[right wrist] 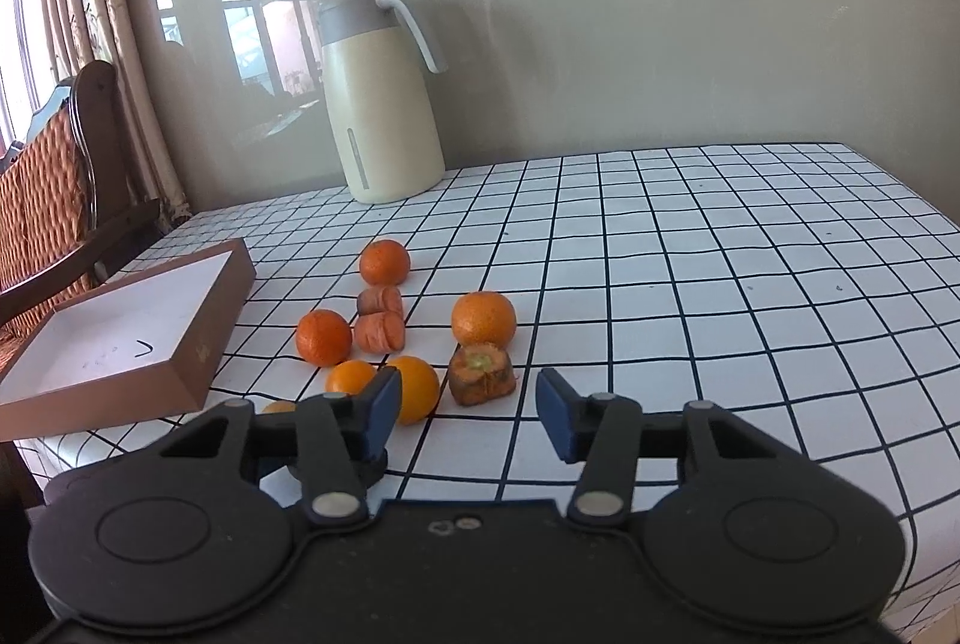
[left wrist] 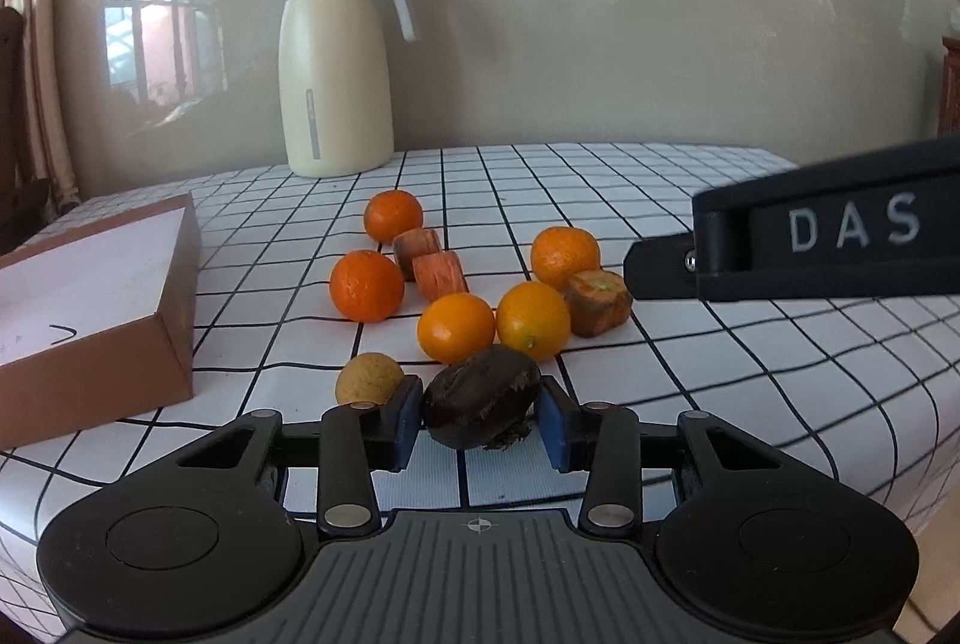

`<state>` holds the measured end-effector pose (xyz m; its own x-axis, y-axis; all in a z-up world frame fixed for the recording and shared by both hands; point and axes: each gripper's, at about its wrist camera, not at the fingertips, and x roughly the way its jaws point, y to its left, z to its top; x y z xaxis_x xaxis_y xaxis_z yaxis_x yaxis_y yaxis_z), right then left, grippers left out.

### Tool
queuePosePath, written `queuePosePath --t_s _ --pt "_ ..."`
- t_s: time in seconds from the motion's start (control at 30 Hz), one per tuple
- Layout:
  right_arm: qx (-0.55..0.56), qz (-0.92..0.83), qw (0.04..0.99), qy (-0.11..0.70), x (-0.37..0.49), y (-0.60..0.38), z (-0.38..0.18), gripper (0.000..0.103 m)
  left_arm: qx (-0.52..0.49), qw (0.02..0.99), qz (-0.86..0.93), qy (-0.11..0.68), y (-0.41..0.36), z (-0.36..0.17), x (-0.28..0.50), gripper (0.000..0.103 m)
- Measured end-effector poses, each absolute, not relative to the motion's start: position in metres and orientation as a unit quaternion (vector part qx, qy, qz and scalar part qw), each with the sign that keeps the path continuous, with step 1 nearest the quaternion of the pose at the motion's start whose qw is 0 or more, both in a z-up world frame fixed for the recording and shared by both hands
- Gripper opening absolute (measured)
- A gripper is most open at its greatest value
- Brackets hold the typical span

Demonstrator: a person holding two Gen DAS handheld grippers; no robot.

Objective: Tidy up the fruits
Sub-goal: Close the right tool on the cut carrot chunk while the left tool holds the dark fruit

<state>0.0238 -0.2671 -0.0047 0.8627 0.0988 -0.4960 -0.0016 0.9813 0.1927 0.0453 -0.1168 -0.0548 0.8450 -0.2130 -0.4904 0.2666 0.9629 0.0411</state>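
Left tool [left wrist: 478, 419] pinches dark brown fruit [left wrist: 480, 404] at near surface [left wrist: 750, 374] edge, by oranges [left wrist: 456, 327] — right tool [right wrist: 468, 407] spread, empty, w/ carrot stub [right wrist: 482, 376] ahead.

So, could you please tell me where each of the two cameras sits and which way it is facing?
Left wrist: rides on the left tool, looking forward and slightly down across the checked table toward the wall; its blue pads press a dark fruit, and the right tool reaches in from the right.
Right wrist: rides on the right tool, facing much the same way; its pads stand apart and empty, short of a carrot chunk.
Shared: the cream jug, brown box, oranges.
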Motion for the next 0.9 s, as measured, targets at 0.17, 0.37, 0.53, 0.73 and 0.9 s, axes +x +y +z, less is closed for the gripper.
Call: queuePosePath --t_s 0.17,0.37,0.53,0.73,0.9 --pt "0.092 0.024 0.958 0.272 0.039 -0.267 -0.009 0.037 0.039 0.96 -0.118 0.252 -0.111 -0.055 0.05 0.04" --pt "0.096 0.018 0.955 0.278 0.055 -0.267 -0.014 0.037 0.025 0.961 -0.099 0.256 -0.102 -0.055 0.058 0.04" --pt "0.095 0.011 0.953 0.288 0.07 -0.265 -0.02 0.034 0.024 0.963 -0.088 0.255 -0.098 -0.056 0.062 0.04" --pt "0.099 0.001 0.95 0.297 0.081 -0.265 -0.027 0.033 0.03 0.962 -0.09 0.255 -0.099 -0.056 0.062 0.04" --pt "0.107 -0.001 0.949 0.296 0.084 -0.268 -0.029 0.033 0.032 0.962 -0.088 0.256 -0.101 -0.056 0.062 0.04"
